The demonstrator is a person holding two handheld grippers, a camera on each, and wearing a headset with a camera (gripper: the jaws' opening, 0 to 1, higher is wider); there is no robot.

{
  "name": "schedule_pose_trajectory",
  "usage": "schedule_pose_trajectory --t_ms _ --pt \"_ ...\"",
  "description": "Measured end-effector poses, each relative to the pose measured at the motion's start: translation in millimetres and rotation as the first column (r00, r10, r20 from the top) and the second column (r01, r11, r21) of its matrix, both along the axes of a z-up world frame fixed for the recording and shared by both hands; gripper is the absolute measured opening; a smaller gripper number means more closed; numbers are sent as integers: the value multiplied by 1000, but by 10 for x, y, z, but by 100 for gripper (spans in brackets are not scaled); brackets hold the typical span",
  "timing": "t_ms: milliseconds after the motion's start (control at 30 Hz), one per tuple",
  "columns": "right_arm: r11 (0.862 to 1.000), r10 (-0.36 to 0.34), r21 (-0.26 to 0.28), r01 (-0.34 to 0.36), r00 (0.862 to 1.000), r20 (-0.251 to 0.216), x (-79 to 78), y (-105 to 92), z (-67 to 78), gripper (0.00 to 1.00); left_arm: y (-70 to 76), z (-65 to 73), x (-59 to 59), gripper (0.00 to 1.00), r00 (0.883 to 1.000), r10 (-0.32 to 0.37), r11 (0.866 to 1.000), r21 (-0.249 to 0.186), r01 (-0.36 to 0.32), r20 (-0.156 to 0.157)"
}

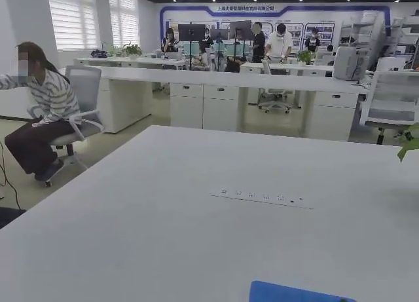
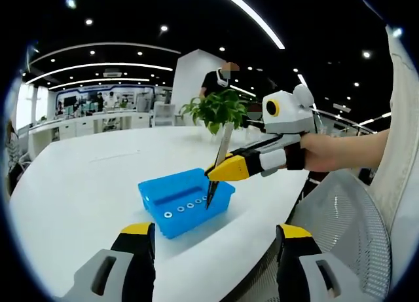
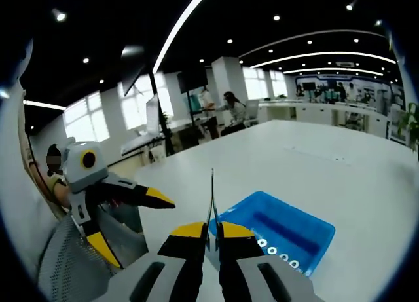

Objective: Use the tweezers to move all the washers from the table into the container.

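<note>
Left gripper view: my left tongs [image 2: 215, 231] hang near the table [image 2: 78, 184] edge, jaws wide apart, with nothing in them.
Other hand: my right tongs [image 2: 229, 169] are squeezed tight on the tweezers [image 2: 219, 159].
Tweezers: they point down into the blue box [image 2: 160, 192], tips right by the washers [image 2: 185, 207]. I cannot tell if they touch one.
Washers: a short row lies on the floor of the box.
Box: it sits on the white table, near the edge close to me.
Right gripper view: the tweezers stick straight out between my closed jaws, above the near corner of the box.
Head view: a blue corner of the box peeks in at the bottom of the table.
</note>
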State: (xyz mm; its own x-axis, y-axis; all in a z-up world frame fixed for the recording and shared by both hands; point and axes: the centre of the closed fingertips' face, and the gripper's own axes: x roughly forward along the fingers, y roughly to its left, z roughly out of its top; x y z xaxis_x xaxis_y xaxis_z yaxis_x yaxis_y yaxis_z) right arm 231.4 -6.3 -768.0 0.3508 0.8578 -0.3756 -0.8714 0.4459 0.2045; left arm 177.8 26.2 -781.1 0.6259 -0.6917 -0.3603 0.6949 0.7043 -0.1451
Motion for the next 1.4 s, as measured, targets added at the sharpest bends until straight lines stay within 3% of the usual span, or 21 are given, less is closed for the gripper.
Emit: schedule_pose_trajectory --t_ms 133,200,367,533,667,800,967,1100,1200,1233,1267,1333,1400 --pt "999 10 -39 -10 1000 -6 -91 -72 -118 4 -27 -30 -31 74 999 -28 1000 4 28 -25" --pt "998 31 -63 -31 999 -10 -146 -103 -178 4 -57 -57 -71 73 996 -54 999 -7 54 -66" --pt "985 116 -125 -119 993 -30 -322 -143 -314 4 -100 -136 -152 69 989 -120 990 70 126 -80" --pt "961 199 -187 -205 979 -54 -463 -183 -441 4 -159 -156 -237 54 972 -204 968 123 218 -116" --pt "943 239 -228 -244 970 -47 -505 -212 -476 4 -198 -129 -231 43 963 -244 952 160 260 -113" --pt "921 276 -275 -274 961 -35 -523 -245 -505 4 -267 -56 -189 32 951 -286 938 169 302 -114" --pt "878 333 -360 -315 943 -12 -525 -304 -553 4 -371 57 -118 18 934 -343 915 190 356 -99" --pt "853 374 -388 -349 927 -12 -538 -319 -575 4 -456 120 -59 18 922 -374 902 194 386 -98" --pt "814 421 -438 -381 907 -7 -553 -333 -602 4 -550 212 -54 16 900 -430 876 208 435 -68" --pt "804 433 -450 -389 901 -4 -557 -332 -610 3 -563 221 -40 15 899 -434 873 216 437 -63" --pt "794 445 -461 -396 896 -4 -562 -332 -616 3 -581 219 -36 15 888 -455 858 234 457 -64" --pt "779 465 -477 -408 885 2 -574 -318 -623 3 -606 222 -8 12 879 -473 844 256 471 -57" --pt "768 475 -489 -414 880 1 -575 -308 -633 4 -627 235 2 11 876 -477 844 246 478 -65"
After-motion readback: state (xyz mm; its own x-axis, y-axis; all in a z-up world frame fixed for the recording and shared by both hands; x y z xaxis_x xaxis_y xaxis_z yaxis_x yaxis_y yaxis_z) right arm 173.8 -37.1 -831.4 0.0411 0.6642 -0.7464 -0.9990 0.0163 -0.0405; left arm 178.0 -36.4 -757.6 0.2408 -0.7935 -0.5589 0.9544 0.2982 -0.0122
